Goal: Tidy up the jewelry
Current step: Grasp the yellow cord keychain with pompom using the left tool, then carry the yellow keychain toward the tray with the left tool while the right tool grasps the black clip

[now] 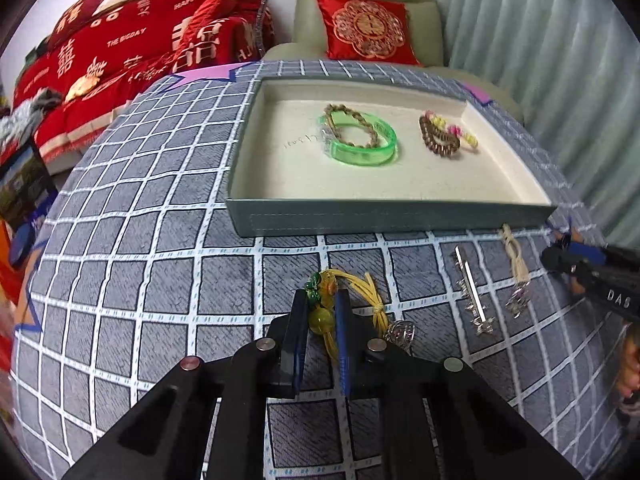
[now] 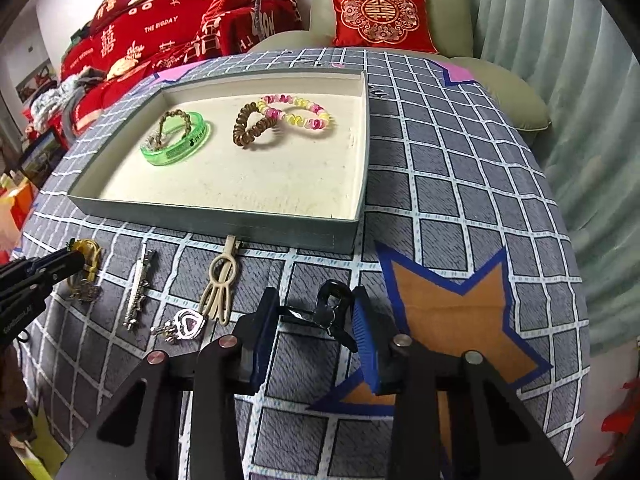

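Over on the left a sofa [image 1: 120, 40] sits under red covers with white lettering, then comes a pale green armchair [image 2: 392, 8] holding one red cushion [image 2: 380, 16], and ribbed pale curtains [image 2: 560, 60] close off the right side. In front of all that, a grey cloth with a white grid [image 1: 140, 208] covers the table, with one orange star outlined in blue [image 2: 452, 312] on its right part. One shallow grey tray [image 1: 384, 216] with a cream lining lies on the cloth and holds four bracelets: a clear green bangle [image 1: 360, 144], a braided brown one [image 1: 352, 128] lying over it, a brown coil [image 2: 252, 128], and a pink and yellow coil [image 2: 300, 114] touching that one. Five pieces lie loose on the cloth in front of the tray. The left gripper [image 1: 322, 316] is clenched on the yellow corded charm [image 1: 320, 316] with its amber bead. Next come one silver bar clip [image 1: 472, 296], one cream hair clip [image 2: 220, 288] with a silver heart pendant [image 2: 186, 326] just beside it, and one black claw clip [image 2: 330, 306], which stands between the jaws of the right gripper [image 2: 316, 312], its ends touching both pads.
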A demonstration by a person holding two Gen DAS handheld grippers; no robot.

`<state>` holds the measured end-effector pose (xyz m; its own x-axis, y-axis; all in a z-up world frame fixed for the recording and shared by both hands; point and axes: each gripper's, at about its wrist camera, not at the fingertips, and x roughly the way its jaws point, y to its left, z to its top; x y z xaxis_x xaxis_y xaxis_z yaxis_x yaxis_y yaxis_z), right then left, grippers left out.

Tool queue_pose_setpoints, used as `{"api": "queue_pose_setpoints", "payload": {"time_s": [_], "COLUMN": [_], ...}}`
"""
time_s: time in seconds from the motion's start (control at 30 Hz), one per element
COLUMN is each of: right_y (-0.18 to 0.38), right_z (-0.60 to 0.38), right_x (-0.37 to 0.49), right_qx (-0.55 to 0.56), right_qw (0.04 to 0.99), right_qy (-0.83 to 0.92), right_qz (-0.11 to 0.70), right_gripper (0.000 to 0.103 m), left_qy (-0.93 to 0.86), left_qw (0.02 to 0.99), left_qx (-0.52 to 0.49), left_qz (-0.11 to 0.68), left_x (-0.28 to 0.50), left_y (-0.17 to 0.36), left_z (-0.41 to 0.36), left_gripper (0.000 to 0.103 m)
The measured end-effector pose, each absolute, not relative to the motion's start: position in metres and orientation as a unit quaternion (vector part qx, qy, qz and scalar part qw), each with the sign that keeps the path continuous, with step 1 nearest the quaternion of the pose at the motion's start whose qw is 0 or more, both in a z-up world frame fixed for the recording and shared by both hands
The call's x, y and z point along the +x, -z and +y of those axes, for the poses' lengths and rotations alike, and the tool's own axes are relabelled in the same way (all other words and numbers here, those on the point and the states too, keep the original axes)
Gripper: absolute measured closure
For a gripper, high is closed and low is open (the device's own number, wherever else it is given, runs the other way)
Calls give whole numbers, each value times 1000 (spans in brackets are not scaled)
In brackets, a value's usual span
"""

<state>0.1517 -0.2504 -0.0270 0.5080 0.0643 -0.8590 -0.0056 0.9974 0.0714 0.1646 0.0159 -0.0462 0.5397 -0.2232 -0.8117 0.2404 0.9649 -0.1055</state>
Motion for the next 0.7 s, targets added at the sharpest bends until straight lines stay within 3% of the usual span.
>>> {"api": "queue_pose_setpoints", "payload": {"time_s": [0.7], "right_y": [-6], "right_z": [-264], "right_x": [137], "right_qx": [89], "right_qw": [876], "right_qy": [-47], "right_qz": [472], "right_gripper": [63], "left_qy": [160], "left_qw": [904], "left_qx": [-22], "left_qz": [396], "left_x": [142], "left_y": [-16], "left_z": [21], "left_gripper": [80]}}
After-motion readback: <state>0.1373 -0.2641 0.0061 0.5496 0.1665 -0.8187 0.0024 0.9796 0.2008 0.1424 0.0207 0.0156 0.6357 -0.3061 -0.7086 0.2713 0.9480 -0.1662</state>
